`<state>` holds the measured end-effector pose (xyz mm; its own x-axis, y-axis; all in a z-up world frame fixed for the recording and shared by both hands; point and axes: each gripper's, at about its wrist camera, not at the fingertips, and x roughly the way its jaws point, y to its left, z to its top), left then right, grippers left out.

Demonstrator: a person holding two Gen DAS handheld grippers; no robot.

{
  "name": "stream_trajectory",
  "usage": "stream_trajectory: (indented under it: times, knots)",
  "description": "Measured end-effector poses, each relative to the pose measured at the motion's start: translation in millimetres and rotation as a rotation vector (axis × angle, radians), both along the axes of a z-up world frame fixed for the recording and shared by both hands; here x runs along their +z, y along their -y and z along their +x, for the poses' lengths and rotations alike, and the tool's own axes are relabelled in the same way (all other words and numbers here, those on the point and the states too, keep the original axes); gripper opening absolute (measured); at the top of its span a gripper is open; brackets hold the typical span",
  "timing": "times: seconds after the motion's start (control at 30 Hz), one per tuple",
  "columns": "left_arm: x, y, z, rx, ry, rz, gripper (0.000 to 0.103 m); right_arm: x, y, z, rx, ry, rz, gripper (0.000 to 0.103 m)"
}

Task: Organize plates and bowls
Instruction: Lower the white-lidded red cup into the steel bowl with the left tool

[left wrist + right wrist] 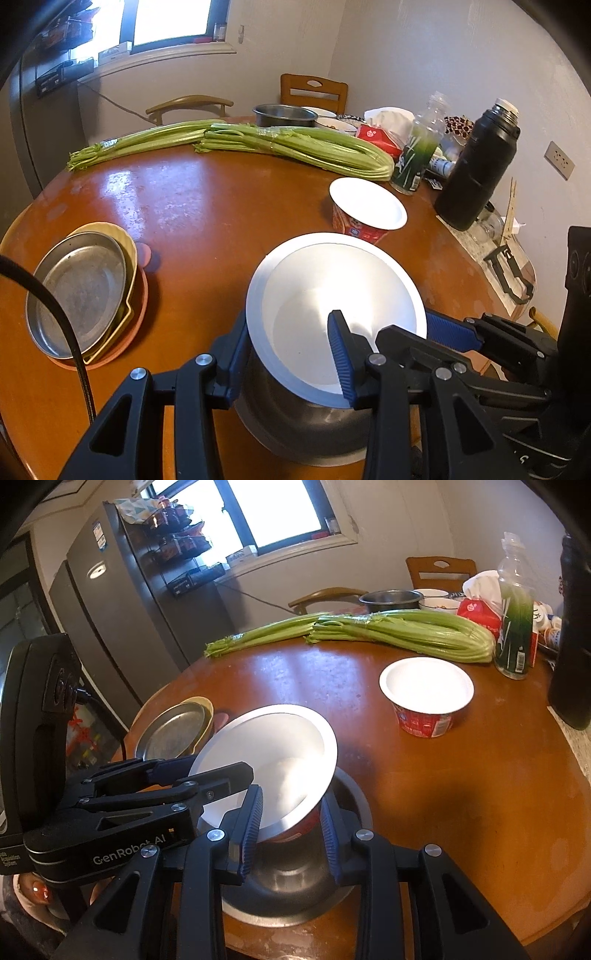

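Left gripper (291, 363): closed on the near rim of the paper bowl (332, 306), one finger outside, one inside.
Right gripper (291, 827): closed on the same bowl's opposite rim, pads pinching its wall.
Paper bowl: white inside, red outside, tilted, held over the steel bowl (295, 882) at the counter's (207, 206) near edge; contact between the two cannot be told.
Second paper bowl (426, 694): upright on the counter, well apart, near the celery (388, 629).
Plate stack (79, 291): steel plate on a yellow dish on a pink plate, at the left edge.
Risk, crushing: thin paper wall may buckle under two pinches.
Risk, uneven release: one gripper letting go first would likely tip the bowl out of the steel bowl.
Risk, edge: the steel bowl sits close to the counter's rim; a push could slide it off.
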<state>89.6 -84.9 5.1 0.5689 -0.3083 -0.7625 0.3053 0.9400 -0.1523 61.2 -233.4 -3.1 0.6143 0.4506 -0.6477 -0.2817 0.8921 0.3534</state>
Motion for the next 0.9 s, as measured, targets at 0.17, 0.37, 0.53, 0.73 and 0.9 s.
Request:
stream_trajectory:
  times: [0.17,0.37,0.53,0.73,0.9]
  knots:
    - [-5,1,-4,-0.005,-0.011,0.004,0.041,-4,2,-6,-0.003,-0.008,-0.003,0.034]
    - [-13,0,-7,-0.002,-0.027,0.005,0.041,-11,1,-10,0.004,-0.024,-0.006,0.034]
    - [-20,1,-7,0.0,-0.039,0.012,0.041,-16,0,-10,0.01,-0.039,-0.009,0.034]
    - [-27,2,-7,0.001,-0.056,0.02,0.041,-24,0,-10,0.013,-0.063,-0.004,0.034]
    - [-32,2,-5,0.0,-0.067,0.023,0.041,-28,0,-8,0.014,-0.074,-0.007,0.034]
